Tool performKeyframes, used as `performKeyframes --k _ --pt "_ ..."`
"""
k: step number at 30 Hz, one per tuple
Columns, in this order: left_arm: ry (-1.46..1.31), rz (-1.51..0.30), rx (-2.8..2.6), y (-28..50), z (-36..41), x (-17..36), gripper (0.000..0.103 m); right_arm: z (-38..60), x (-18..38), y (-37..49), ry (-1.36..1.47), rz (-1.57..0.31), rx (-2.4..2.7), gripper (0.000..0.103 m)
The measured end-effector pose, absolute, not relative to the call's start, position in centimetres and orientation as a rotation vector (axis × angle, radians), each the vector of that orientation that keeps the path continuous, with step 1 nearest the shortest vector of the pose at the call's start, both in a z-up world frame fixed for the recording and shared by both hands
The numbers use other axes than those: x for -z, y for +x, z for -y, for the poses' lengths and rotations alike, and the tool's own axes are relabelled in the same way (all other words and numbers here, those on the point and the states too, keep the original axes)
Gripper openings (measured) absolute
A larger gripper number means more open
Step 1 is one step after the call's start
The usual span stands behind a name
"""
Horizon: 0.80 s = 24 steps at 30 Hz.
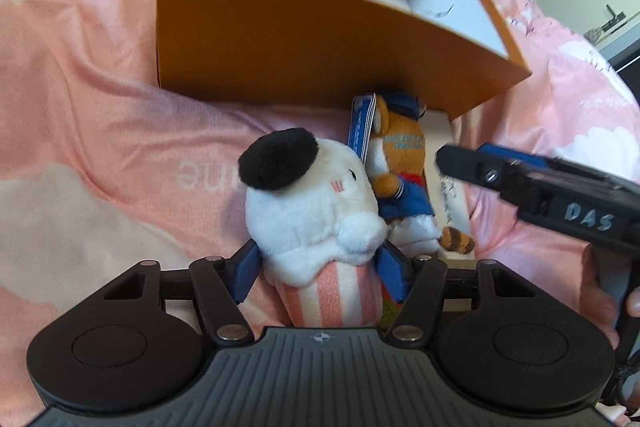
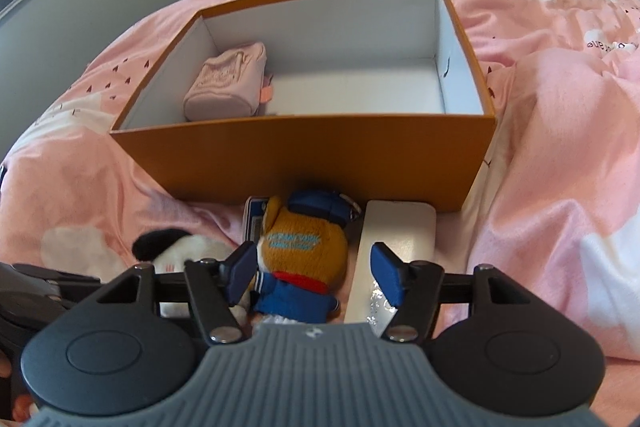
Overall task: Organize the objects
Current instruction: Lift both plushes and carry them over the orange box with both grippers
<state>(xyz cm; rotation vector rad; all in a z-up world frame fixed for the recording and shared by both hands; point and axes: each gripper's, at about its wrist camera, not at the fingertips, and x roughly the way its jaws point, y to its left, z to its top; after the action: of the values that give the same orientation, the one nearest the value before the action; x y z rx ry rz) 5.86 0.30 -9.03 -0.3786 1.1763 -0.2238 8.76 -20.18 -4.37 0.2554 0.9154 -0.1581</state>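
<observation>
Two plush toys: the left gripper [image 1: 316, 269] pinches the white, black-capped popcorn plush [image 1: 312, 207]; the spread right gripper [image 2: 314, 273] straddles the orange, blue-uniformed fox plush [image 2: 302, 259]. Ahead, one orange cardboard box [image 2: 304, 163]; only the right view shows its pink fabric pouch [image 2: 226, 83] whole.

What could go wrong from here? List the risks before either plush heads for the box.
1. The left gripper pinches the white plush only at its striped base, so the heavy head may flop or slip out.
2. The orange box has a tall near wall; a low carry could catch the rim.
3. The open right gripper straddles the fox plush close beside the white case, which could get nudged.
</observation>
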Motion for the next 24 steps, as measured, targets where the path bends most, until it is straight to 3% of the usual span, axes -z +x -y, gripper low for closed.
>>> performKeyframes --k 7,12,24 --pt "-0.358 -1.055 0.142 4.8 -2.3 6.7 0.068 18.9 4.3 9.1 0.200 -0.918 0.109 0.064" --pt "-0.360 -1.072 0.137 6.3 -2.1 7.8 0.068 17.7 4.9 10.0 0.150 -0.947 0.077 0.063" --pt "-0.446 -1.137 0.138 6.8 -3.9 8.7 0.088 15.8 7.8 12.6 0.010 -1.049 0.071 0.063"
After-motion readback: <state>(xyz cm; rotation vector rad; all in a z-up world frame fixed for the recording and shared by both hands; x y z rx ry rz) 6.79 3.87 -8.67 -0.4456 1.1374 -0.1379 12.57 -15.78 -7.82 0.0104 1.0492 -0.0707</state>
